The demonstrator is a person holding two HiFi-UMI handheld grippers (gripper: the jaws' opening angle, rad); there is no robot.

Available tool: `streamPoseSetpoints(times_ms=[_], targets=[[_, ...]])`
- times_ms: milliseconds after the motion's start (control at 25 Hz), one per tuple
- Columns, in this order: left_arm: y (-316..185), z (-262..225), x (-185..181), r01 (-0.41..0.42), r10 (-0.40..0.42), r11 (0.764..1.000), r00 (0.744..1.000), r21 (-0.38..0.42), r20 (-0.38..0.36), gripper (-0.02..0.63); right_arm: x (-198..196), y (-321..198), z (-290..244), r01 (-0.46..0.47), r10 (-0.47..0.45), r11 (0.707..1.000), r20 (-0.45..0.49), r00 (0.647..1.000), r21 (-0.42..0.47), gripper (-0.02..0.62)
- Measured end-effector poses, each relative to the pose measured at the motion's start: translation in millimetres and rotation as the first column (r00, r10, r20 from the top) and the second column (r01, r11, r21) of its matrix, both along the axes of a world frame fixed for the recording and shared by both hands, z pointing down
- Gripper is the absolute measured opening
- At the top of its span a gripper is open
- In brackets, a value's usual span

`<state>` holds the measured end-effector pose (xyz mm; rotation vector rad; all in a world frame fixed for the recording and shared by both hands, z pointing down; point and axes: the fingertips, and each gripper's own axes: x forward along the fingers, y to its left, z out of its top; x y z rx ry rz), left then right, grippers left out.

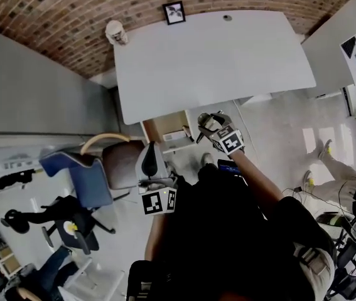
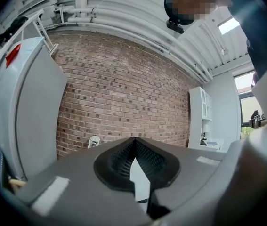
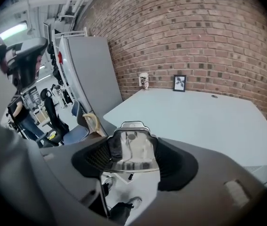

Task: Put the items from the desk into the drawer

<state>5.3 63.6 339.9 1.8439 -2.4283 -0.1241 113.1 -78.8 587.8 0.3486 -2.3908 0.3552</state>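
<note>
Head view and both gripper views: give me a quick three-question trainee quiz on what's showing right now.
1. True or false: the left gripper has its jaws together with nothing between them.
2. Multiple choice: the right gripper holds
A) a paper cup
B) a shiny metal item
C) nothing
3. Fill in: the picture frame stands at the back edge of the desk, against the ___ wall.

Key: 1 true; 2 B; 3 brick.

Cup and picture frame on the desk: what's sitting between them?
Nothing: between the cup and the picture frame the desk is bare, seen in the right gripper view.
</note>
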Motion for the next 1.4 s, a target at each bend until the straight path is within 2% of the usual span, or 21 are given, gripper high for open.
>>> streamPoseSetpoints(times_ms=[160,520,1000,1400], targets=[[2,5,-21,-0.006,0.006,1.000,1.000,-0.012,-0.010,0.012,-4,13,7,-0.046,0.045,0.999,-0.023,0.999,-0.024,0.288],[19,23,-74,-0.056,0.056,0.998,0.998,-0.042,-0.021,0.012,-49,49,21,-0.109,0.107,0.993,-0.036,0.994,-0.048,0.288],[39,74,-121,-0.080,0.075,0.994,0.995,-0.078,-0.064,0.012,-101,87,77,-0.156,0.147,0.982,-0.084,0.986,-0.103,0.288],[39,123,-141,-0.062,0.052,0.993,0.994,-0.102,-0.096,0.012,-131,110,167,-0.244,0.208,0.939,-0.164,0.964,-0.243,0.290]])
